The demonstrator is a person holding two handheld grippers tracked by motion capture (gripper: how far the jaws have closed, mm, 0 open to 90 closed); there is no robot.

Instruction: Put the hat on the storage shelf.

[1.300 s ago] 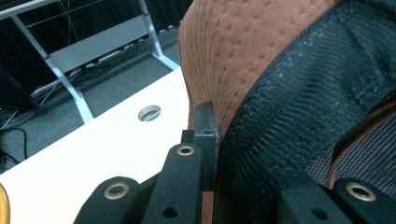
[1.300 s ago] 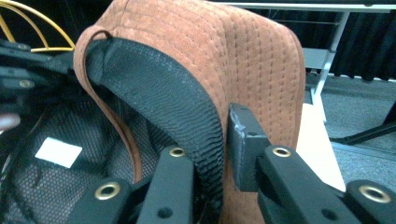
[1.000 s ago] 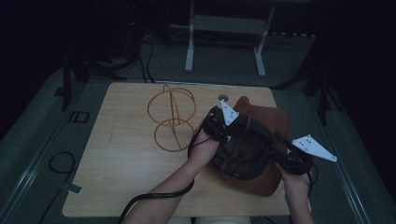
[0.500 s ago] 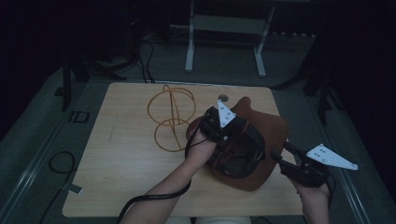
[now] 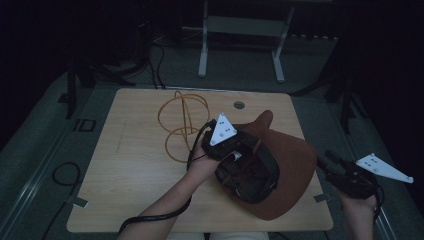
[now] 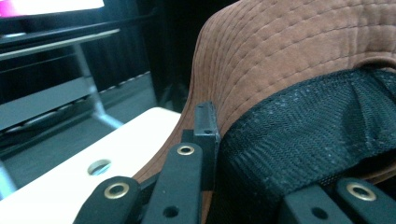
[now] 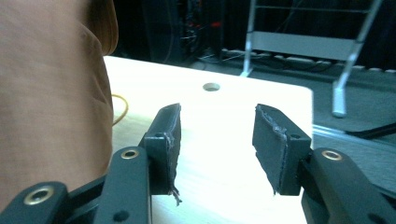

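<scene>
Jaws of the left gripper [image 5: 239,150] were clamped on the brim of the brown hat [image 5: 287,165], which lay upturned beneath it on the table [image 5: 125,165]. Right gripper [image 7: 215,140], jaws just closing with nothing between them, hung apart, the hat off to its left. With one thin pinch on floppy fabric, the brim could slip free if pulled.

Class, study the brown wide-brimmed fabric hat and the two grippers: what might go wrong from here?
1. The left gripper alone pinches the brown wide-brimmed fabric hat at its brim, so the floppy cloth may slip or sag.
2. The right gripper stands open, holding nothing, beside the hat; closing now might miss the brim.
3. The orange wire hoop frame lies close and could snag.
</scene>
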